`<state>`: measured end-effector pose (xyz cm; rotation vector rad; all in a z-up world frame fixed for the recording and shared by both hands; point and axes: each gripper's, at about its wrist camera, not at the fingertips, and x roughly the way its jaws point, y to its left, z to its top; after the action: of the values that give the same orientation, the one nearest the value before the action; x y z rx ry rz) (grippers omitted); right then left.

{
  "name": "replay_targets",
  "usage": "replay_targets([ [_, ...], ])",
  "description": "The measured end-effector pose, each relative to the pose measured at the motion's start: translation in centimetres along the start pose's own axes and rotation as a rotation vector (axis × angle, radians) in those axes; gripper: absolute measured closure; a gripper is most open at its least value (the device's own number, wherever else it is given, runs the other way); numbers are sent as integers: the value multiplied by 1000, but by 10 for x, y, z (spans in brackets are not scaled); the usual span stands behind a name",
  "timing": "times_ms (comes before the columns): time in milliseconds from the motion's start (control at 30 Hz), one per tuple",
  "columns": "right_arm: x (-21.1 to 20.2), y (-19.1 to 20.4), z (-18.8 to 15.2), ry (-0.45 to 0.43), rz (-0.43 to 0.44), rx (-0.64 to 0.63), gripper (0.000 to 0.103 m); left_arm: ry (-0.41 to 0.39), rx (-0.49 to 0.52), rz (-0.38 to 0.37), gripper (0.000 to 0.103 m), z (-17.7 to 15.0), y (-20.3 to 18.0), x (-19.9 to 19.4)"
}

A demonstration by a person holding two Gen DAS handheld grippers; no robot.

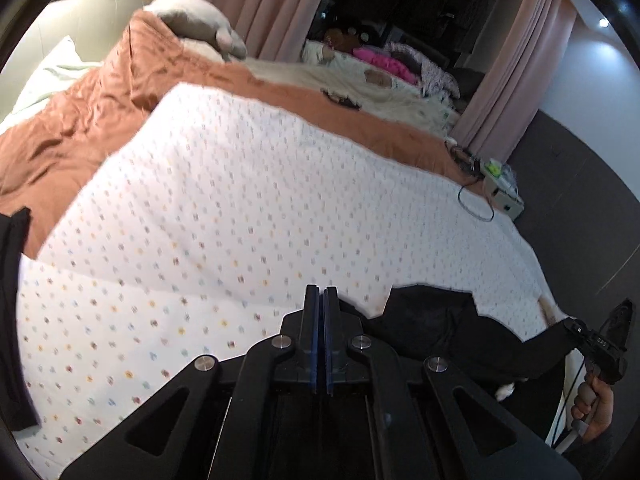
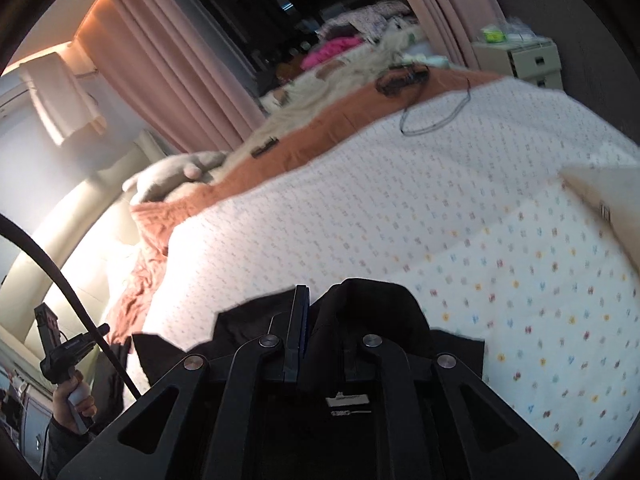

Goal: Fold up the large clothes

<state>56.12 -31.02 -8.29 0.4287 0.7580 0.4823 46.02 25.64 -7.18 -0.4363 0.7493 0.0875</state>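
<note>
A: How many garments?
B: One black garment [image 2: 360,320], bottom centre of the right wrist view, on the dotted white quilt [image 1: 248,200] covering the bed.
A: And the two grippers?
B: Right gripper [image 2: 306,320]: fingers closed on the garment's fabric. Left gripper [image 1: 321,312]: fingers pressed together; whether cloth is between them, I cannot tell.
A: Anything else?
B: One orange blanket [image 1: 80,128] upper left, one cabinet [image 2: 524,60] upper right.
</note>
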Motion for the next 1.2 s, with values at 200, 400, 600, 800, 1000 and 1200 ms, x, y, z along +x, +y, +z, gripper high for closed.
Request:
replay_targets([
  [200,-1,-5,-1,78,-45,60,47,80,4,-30,98,-10,2,14],
  [400,-44,20,20,15,-19,23,23,99,0,-32,98,-13,2,7],
  [600,-65,31,16,52,-47,-7,23,123,-33,-24,96,-23,11,8],
  [800,-45,14,4,131,-77,3,23,149,-45,-30,0,-31,14,21],
  [1000,-27,10,6,164,-86,5,23,149,-39,-8,0,-21,10,32],
  [1200,5,1,17,210,-105,13,23,217,-51,-37,4,-10,12,71],
])
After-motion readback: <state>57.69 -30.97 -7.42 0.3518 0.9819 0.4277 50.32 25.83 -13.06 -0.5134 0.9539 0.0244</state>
